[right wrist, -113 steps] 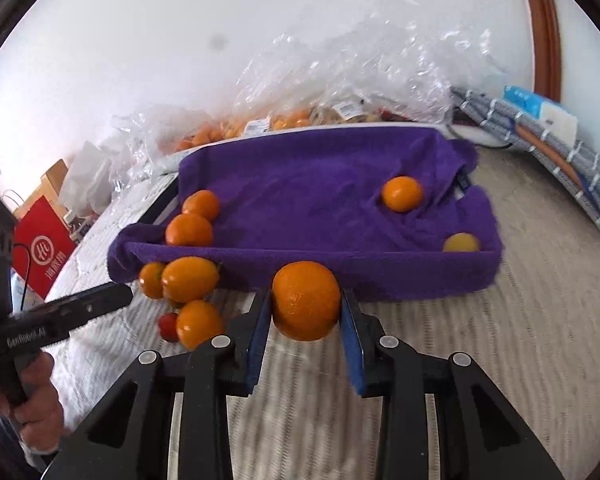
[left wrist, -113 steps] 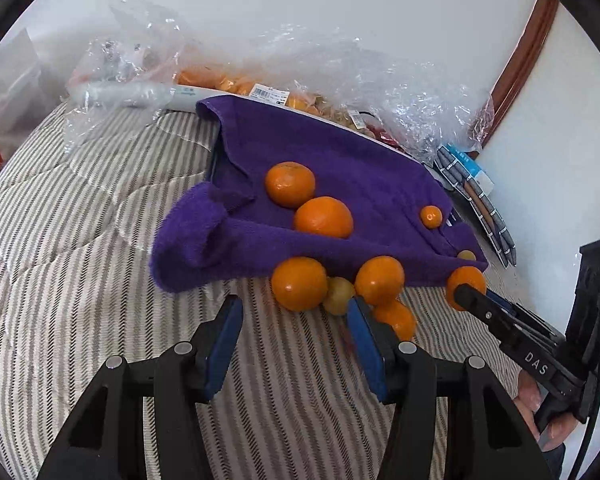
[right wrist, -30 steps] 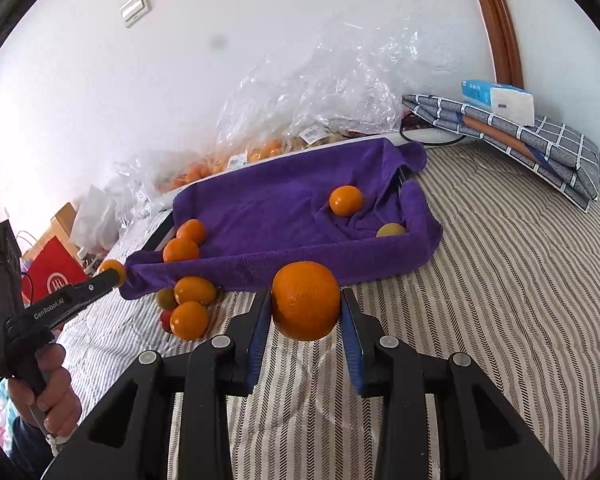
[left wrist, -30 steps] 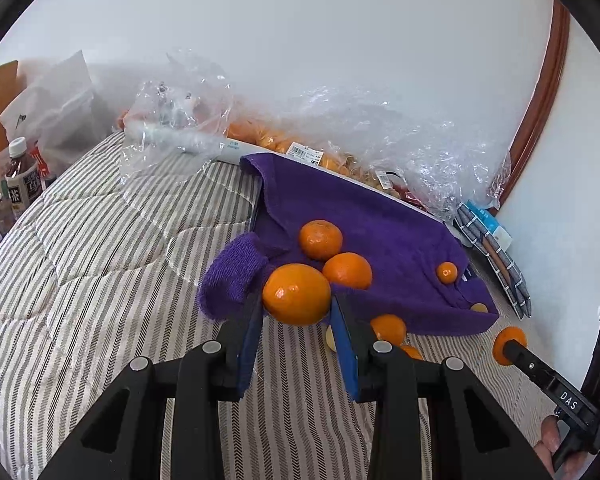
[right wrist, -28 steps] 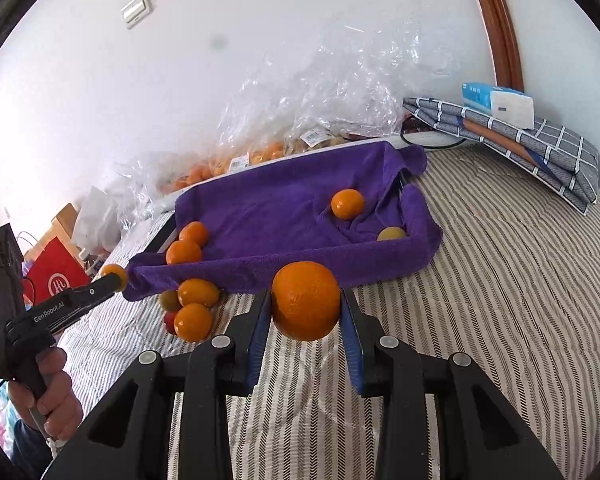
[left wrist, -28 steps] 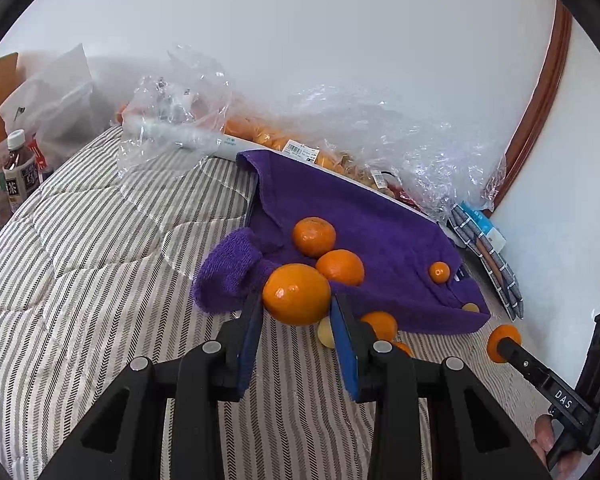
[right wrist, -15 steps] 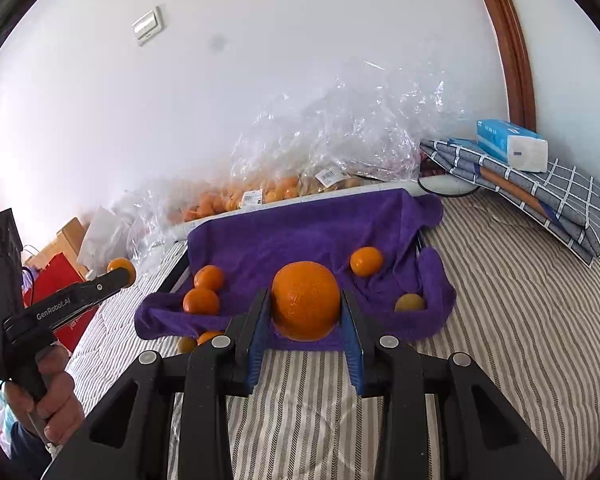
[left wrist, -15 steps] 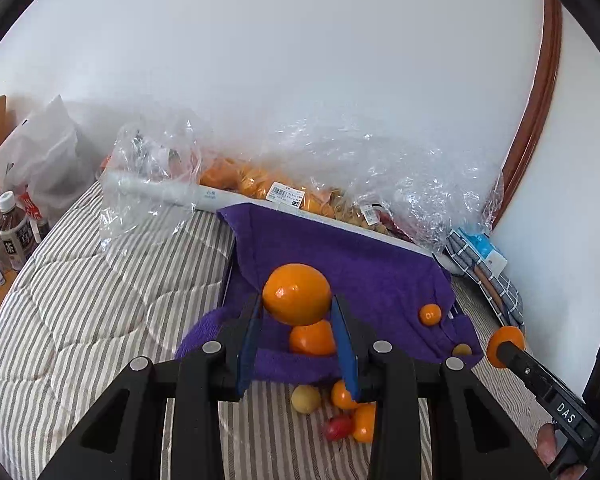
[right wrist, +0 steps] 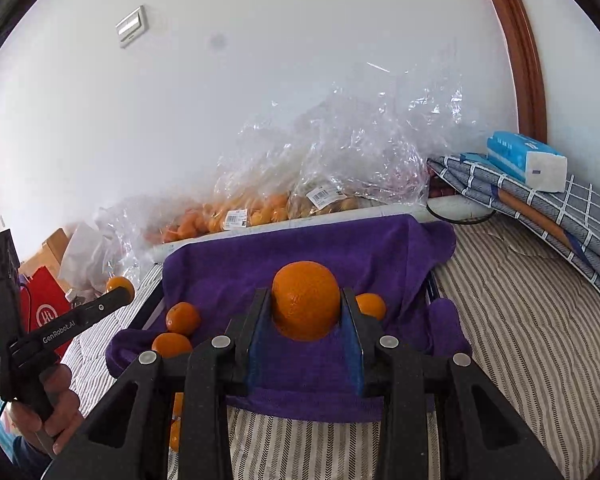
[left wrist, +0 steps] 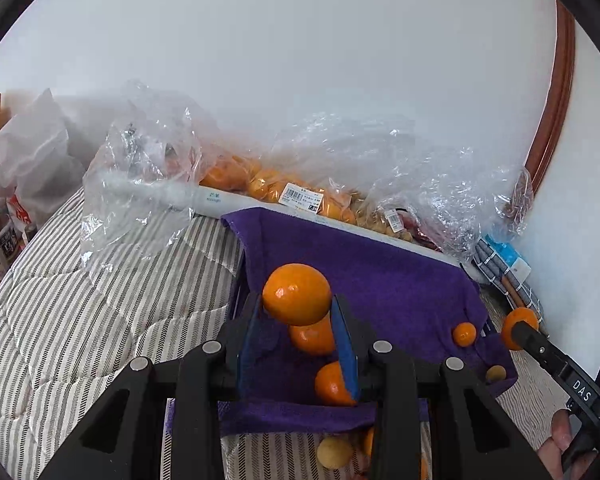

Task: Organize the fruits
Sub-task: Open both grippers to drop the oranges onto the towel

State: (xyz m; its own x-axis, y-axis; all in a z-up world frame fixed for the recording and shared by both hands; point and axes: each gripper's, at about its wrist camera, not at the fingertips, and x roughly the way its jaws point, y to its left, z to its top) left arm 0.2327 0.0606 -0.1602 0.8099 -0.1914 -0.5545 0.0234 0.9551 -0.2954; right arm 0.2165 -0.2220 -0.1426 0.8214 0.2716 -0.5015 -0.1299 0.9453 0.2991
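Two grippers are up over the bed (right wrist: 540, 340), and each has one orange. The left gripper (left wrist: 297, 312) has its blue fingers (left wrist: 346, 350) pressed on either side of a smooth orange (left wrist: 297, 294); the right gripper (right wrist: 306, 314) has its fingers (right wrist: 258, 336) clamped on a rougher, dimpled orange (right wrist: 306, 300). Both fruits hang in the air above the purple towel (left wrist: 380, 276).

On the towel I count three loose oranges in the left wrist view: two behind the left fingers (left wrist: 312, 338) (left wrist: 332, 384) and one small one (left wrist: 464, 334) toward the right edge, with a yellowish fruit (left wrist: 496, 373) near that edge. In front of the towel, on the striped bedding, lies one more pale yellow fruit (left wrist: 334, 453); other fruit beside it is mostly hidden by the gripper. Along the wall sit several clear plastic bags (right wrist: 340, 160) of fruit, at least three with price labels. One blue tissue pack (right wrist: 526, 162) rests on a folded checked cloth (right wrist: 540, 208).

Compared with a second ago, both grippers have come forward and up: the towel then lay ahead of the held oranges, and now they hover over it. The grip on each orange looks unchanged.
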